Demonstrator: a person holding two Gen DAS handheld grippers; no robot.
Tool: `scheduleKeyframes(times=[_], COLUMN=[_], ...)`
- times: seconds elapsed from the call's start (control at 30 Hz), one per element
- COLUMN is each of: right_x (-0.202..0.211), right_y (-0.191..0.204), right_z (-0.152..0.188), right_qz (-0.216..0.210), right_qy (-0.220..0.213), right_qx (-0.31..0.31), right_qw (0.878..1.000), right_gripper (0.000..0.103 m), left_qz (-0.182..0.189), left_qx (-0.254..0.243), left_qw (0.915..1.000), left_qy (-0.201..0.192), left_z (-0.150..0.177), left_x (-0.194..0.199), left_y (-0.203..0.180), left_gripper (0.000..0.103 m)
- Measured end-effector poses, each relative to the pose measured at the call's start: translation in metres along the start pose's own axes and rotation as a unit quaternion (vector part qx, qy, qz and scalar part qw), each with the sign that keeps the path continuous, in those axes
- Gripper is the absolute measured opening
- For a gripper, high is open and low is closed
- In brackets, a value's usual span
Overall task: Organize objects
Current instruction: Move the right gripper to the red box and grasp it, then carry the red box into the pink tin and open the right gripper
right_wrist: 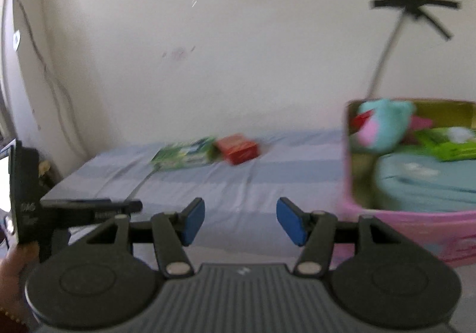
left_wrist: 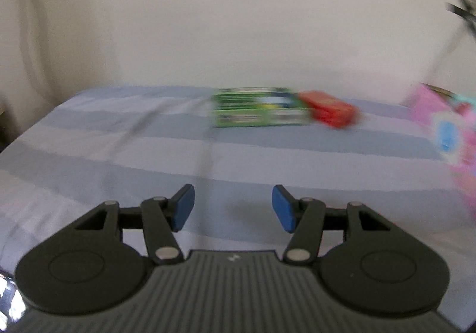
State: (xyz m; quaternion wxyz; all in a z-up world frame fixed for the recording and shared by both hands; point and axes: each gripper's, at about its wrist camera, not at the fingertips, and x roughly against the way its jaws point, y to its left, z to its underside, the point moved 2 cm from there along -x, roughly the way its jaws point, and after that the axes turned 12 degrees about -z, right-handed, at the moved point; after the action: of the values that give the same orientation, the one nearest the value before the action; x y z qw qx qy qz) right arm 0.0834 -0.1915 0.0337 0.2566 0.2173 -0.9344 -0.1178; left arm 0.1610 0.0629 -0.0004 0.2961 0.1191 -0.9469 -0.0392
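Note:
A green box (left_wrist: 260,108) (right_wrist: 186,153) lies on the striped bedsheet (left_wrist: 119,139) near the far wall. A red box (left_wrist: 331,113) (right_wrist: 238,148) rests right beside it on its right. A pink box (right_wrist: 416,223) at the right holds a teal plush (right_wrist: 383,122), teal cloth and a green packet; its side (left_wrist: 446,130) shows at the right edge of the left wrist view. My left gripper (left_wrist: 233,208) hangs open over bare sheet, well short of the boxes. My right gripper (right_wrist: 240,221) is open too, with nothing between its blue pads, just left of the pink box.
A cream wall (left_wrist: 238,35) backs the bed. Black tape strips and a cable (right_wrist: 413,4) are on the wall above the pink box. At the left of the right wrist view, a hand (right_wrist: 12,279) holds the other gripper's black body (right_wrist: 26,193). Both views are motion-blurred.

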Motion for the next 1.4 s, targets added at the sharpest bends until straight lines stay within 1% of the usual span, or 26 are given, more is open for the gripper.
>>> scheduleKeyframes(times=[0.07, 0.13, 0.17, 0.2, 0.23, 0.3, 0.33, 0.4, 0.47, 0.5, 0.53, 0.57, 0.6, 0.63, 0.77, 0.9, 0.93, 1.03, 1.13, 1.17, 1.2, 1.23, 1.27, 1.3, 1.37, 1.4], right_x=[-0.024, -0.055, -0.071, -0.090, -0.112, -0.150, -0.168, -0.205, -0.231, -0.243, -0.249, -0.252, -0.251, -0.247, -0.213, -0.141, -0.120, -0.056, -0.001, 0.017, 0.031, 0.044, 0.055, 0.062, 0.070, 0.072], right_y=[0.006, 0.009, 0.010, 0.008, 0.004, -0.005, -0.010, -0.019, -0.026, -0.030, -0.033, -0.036, -0.038, -0.038, -0.026, 0.001, 0.008, 0.025, 0.031, 0.031, 0.030, 0.029, 0.028, 0.027, 0.024, 0.023], right_z=[-0.005, -0.015, -0.020, -0.028, -0.035, -0.045, -0.048, -0.057, -0.065, -0.069, -0.071, -0.074, -0.074, -0.073, -0.053, -0.009, 0.002, 0.039, 0.058, 0.065, 0.070, 0.075, 0.081, 0.084, 0.085, 0.084], right_qz=[-0.008, -0.001, 0.009, 0.021, 0.036, 0.059, 0.058, 0.051, 0.076, 0.084, 0.083, 0.076, 0.059, 0.049, 0.050, 0.028, 0.022, 0.013, 0.021, 0.027, 0.040, 0.051, 0.056, 0.055, 0.049, 0.047], right_qy=[0.018, 0.031, 0.034, 0.035, 0.034, 0.035, 0.042, 0.074, 0.105, 0.118, 0.129, 0.128, 0.127, 0.122, 0.117, 0.119, 0.122, 0.124, 0.120, 0.112, 0.106, 0.099, 0.095, 0.093, 0.089, 0.086], right_qx=[0.001, 0.016, 0.027, 0.036, 0.046, 0.058, 0.061, 0.063, 0.070, 0.070, 0.068, 0.065, 0.064, 0.061, 0.063, 0.089, 0.095, 0.117, 0.114, 0.117, 0.121, 0.126, 0.129, 0.128, 0.123, 0.119], right_qw=[1.000, 0.999, 0.999, 0.999, 0.998, 0.996, 0.996, 0.994, 0.989, 0.987, 0.986, 0.987, 0.988, 0.989, 0.990, 0.988, 0.988, 0.985, 0.986, 0.986, 0.986, 0.986, 0.985, 0.986, 0.987, 0.988], right_gripper=[0.056, 0.060, 0.063, 0.073, 0.080, 0.081, 0.084, 0.088, 0.090, 0.095, 0.093, 0.087, 0.070, 0.065, 0.065, 0.065, 0.065, 0.065, 0.068, 0.072, 0.080, 0.081, 0.081, 0.081, 0.081, 0.081], left_qz=[-0.018, -0.009, -0.008, -0.002, 0.006, 0.008, 0.012, 0.014, 0.012, 0.011, 0.011, 0.012, 0.013, 0.014, 0.023, 0.040, 0.046, 0.088, 0.125, 0.165, 0.202, 0.237, 0.259, 0.276, 0.293, 0.298], left_qx=[0.030, 0.050, 0.047, 0.043, 0.041, 0.035, 0.036, 0.040, 0.037, 0.034, 0.030, 0.028, 0.027, 0.028, 0.034, 0.032, 0.026, -0.002, -0.018, -0.020, -0.017, -0.012, -0.013, -0.023, -0.050, -0.063], left_qw=[0.9994, 0.9984, 0.9987, 0.9989, 0.9990, 0.9993, 0.9992, 0.9989, 0.9991, 0.9992, 0.9993, 0.9994, 0.9994, 0.9993, 0.9990, 0.9985, 0.9984, 0.9960, 0.9918, 0.9858, 0.9785, 0.9704, 0.9648, 0.9600, 0.9540, 0.9515], left_qy=[0.008, 0.028, 0.019, 0.018, 0.015, 0.013, 0.015, 0.017, 0.017, 0.017, 0.017, 0.018, 0.018, 0.018, 0.018, 0.019, 0.018, 0.016, 0.017, 0.027, 0.036, 0.042, 0.042, 0.039, 0.038, 0.041], left_z=[0.000, 0.004, 0.005, 0.004, 0.004, 0.004, 0.004, 0.004, 0.004, 0.004, 0.004, 0.003, 0.003, 0.002, 0.002, 0.002, 0.003, 0.006, 0.011, 0.012, 0.013, 0.014, 0.016, 0.017, 0.022, 0.023], left_x=[-0.014, -0.025, -0.024, -0.023, -0.022, -0.022, -0.023, -0.023, -0.024, -0.023, -0.025, -0.028, -0.028, -0.028, -0.029, -0.030, -0.029, -0.021, -0.002, 0.007, 0.015, 0.026, 0.036, 0.046, 0.059, 0.062], left_y=[0.017, 0.024, 0.023, 0.022, 0.020, 0.018, 0.018, 0.019, 0.018, 0.017, 0.016, 0.014, 0.014, 0.015, 0.019, 0.019, 0.017, 0.009, -0.004, -0.009, -0.014, -0.019, -0.026, -0.036, -0.057, -0.065], left_gripper=[0.060, 0.060, 0.061, 0.061, 0.061, 0.061, 0.061, 0.063, 0.065, 0.066, 0.068, 0.068, 0.068, 0.068, 0.069, 0.074, 0.079, 0.079, 0.079, 0.078, 0.078, 0.078, 0.078, 0.078, 0.076, 0.069])
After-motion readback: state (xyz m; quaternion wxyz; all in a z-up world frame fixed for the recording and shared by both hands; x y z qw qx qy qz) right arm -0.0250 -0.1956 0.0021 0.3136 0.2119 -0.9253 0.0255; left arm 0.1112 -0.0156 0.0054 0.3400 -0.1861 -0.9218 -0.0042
